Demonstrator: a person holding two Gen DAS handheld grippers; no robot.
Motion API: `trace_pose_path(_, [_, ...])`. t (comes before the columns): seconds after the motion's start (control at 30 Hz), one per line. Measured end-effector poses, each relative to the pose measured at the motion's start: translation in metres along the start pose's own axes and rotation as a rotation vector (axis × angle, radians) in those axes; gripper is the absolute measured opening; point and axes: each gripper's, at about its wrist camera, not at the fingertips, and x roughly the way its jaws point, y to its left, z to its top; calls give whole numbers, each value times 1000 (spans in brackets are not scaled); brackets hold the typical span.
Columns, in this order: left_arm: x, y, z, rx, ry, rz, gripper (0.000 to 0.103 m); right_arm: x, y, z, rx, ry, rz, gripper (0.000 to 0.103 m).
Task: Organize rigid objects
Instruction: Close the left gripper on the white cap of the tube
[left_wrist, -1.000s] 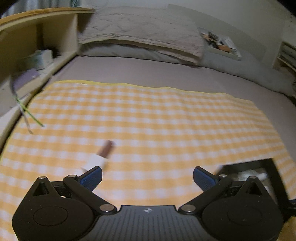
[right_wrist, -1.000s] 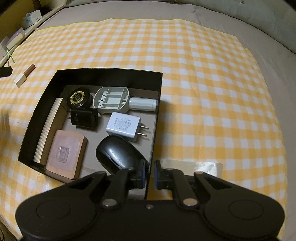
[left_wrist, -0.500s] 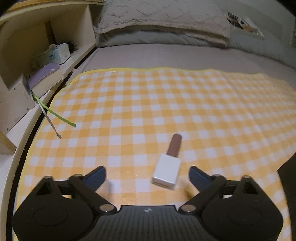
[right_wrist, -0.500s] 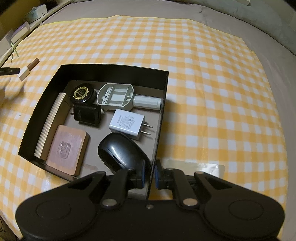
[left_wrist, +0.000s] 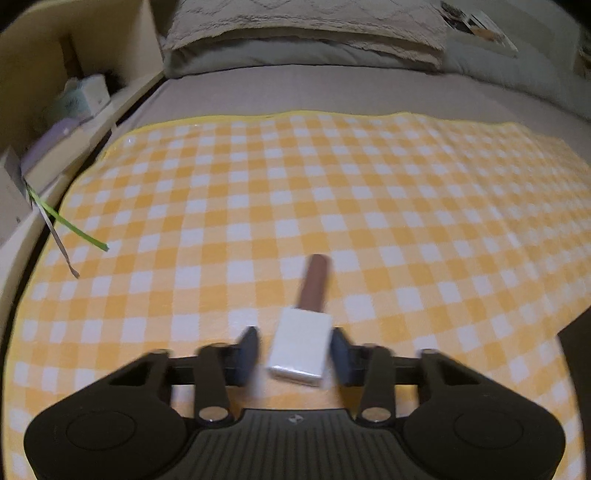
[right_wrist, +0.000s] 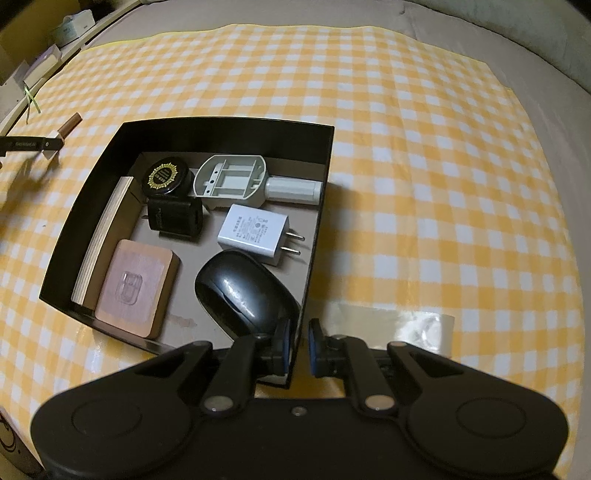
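Observation:
A small bottle with a white body and a brown cap (left_wrist: 301, 332) lies on the yellow checked cloth (left_wrist: 332, 192). My left gripper (left_wrist: 294, 350) has its fingers on either side of the white body, nearly closed; a gap still shows on the left side. The bottle also shows far left in the right wrist view (right_wrist: 66, 127). My right gripper (right_wrist: 298, 347) is closed on the near right wall of the black box (right_wrist: 317, 236), which holds a black mouse (right_wrist: 243, 291), a white charger (right_wrist: 253, 232) and other items.
In the box are also a black plug (right_wrist: 175, 221), a round black tin (right_wrist: 164, 177), a grey bracket (right_wrist: 236, 181), a wooden block (right_wrist: 135, 284) and a board (right_wrist: 101, 236). A shelf (left_wrist: 55, 122) runs along the left, pillows (left_wrist: 303, 26) at the back.
My left gripper has moved forward around the bottle and its fingers have closed in from wide open. My right gripper has stayed on the box wall.

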Motion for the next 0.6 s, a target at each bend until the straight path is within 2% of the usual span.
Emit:
trace_pose_path(0.2, [-5, 5, 1, -132, 26, -36, 34, -5, -1, 4, 32, -22, -3, 6])
trace_pose_path(0.4, [-21, 14, -14, -304, 50, -120, 33, -6, 0, 4, 45, -24, -10, 6])
trace_pose_path(0.5, [-34, 14, -24, -353, 46, -165, 33, -6, 2, 3, 40, -24, -17, 6])
trace_pose_path(0.6, [-55, 5, -31, -345, 21, -192, 33, -4, 4, 3, 29, -24, -28, 6])
